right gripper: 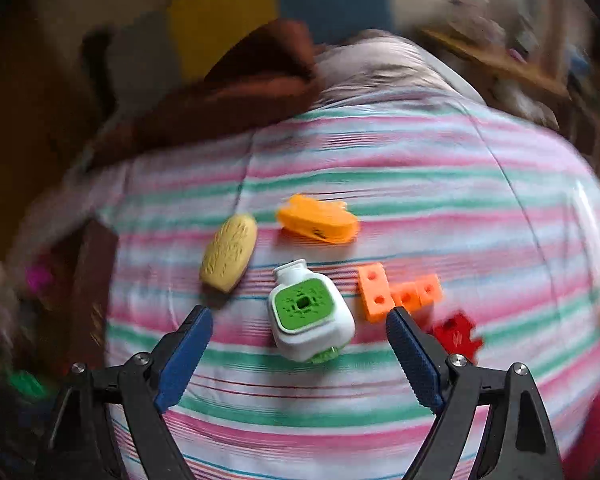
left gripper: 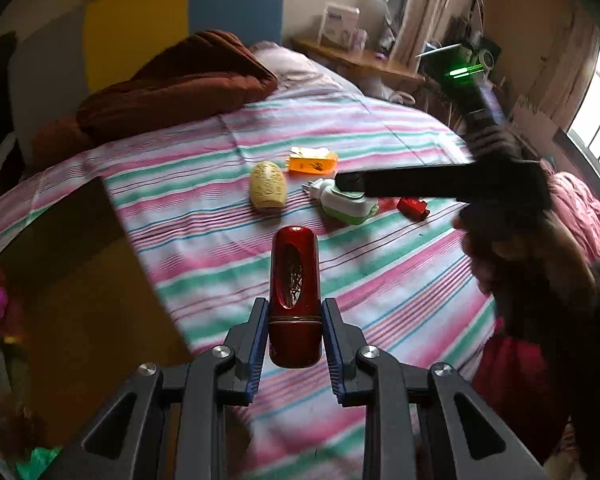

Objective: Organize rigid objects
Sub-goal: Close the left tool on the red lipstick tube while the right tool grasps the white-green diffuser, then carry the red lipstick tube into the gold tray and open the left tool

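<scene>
My left gripper (left gripper: 295, 308) is shut on a glossy red capsule-shaped case (left gripper: 295, 276) with an oval window, held above the striped bedsheet (left gripper: 380, 264). My right gripper (right gripper: 299, 314) is open and hovers over a white and green plug-in device (right gripper: 312, 336), its pads apart from it on either side. In the left wrist view that gripper (left gripper: 342, 181) is a blurred dark bar above the same device (left gripper: 342, 206). Around it lie a yellow embossed oval (right gripper: 229, 258), an orange case (right gripper: 318, 224), orange cube blocks (right gripper: 396, 292) and a red piece (right gripper: 458, 334).
An open cardboard box (left gripper: 80, 280) stands at the bed's left edge with colourful items inside. A brown blanket (left gripper: 180, 80) is bunched at the head of the bed. A person's hand (left gripper: 512, 248) holds the right tool. A wooden shelf (left gripper: 360, 60) stands beyond the bed.
</scene>
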{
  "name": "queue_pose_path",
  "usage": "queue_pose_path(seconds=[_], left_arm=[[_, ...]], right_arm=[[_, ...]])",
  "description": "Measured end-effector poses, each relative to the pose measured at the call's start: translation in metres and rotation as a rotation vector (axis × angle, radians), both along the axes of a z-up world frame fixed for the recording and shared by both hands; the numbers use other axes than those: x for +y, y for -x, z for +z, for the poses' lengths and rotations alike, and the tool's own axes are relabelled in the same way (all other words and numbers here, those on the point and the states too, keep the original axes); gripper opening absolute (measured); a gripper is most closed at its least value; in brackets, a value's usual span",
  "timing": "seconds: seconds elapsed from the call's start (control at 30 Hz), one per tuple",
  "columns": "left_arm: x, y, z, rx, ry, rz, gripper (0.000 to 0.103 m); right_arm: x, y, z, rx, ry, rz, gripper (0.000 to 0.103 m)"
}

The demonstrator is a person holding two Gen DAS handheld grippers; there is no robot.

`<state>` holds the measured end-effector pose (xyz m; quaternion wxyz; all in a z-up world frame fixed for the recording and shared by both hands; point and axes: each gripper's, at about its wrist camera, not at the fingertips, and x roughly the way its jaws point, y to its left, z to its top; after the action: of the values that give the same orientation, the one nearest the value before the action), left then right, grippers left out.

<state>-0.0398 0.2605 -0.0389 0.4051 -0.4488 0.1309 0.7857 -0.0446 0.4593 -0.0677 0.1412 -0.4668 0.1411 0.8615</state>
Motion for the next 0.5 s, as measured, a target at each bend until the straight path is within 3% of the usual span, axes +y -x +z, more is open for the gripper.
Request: queue_pose_path(seconds=[0.1,0.23,0.27,0.3,0.5], left_arm=[[-0.029,-0.004,0.007,-0.004,-0.031,0.032,0.026],[-0.056,-0.007,0.009,-0.016,-0.052,0.081,0.026],[-0.062,-0.007,0.009,-0.017,-0.054,0.091,0.026],[-0.068,-0.007,0.01,-0.014,-0.053,0.101,0.026],[-0.107,-0.009,0.021,0.038,-0.077,0.193,0.026]], right_arm=[[-0.016,0.027,-0.012,-0.123,-0.12,0.119,0.089],[-0.025,0.049,-0.035,-0.238,-0.218,0.172,0.086],[-0.024,0.051,-0.04,-0.26,-0.216,0.177,0.08],[-0.024,0.053,-0.047,-0.294,-0.217,0.172,0.056],[-0.032,0.029,-0.05,-0.295,-0.15,0.17,0.053]])
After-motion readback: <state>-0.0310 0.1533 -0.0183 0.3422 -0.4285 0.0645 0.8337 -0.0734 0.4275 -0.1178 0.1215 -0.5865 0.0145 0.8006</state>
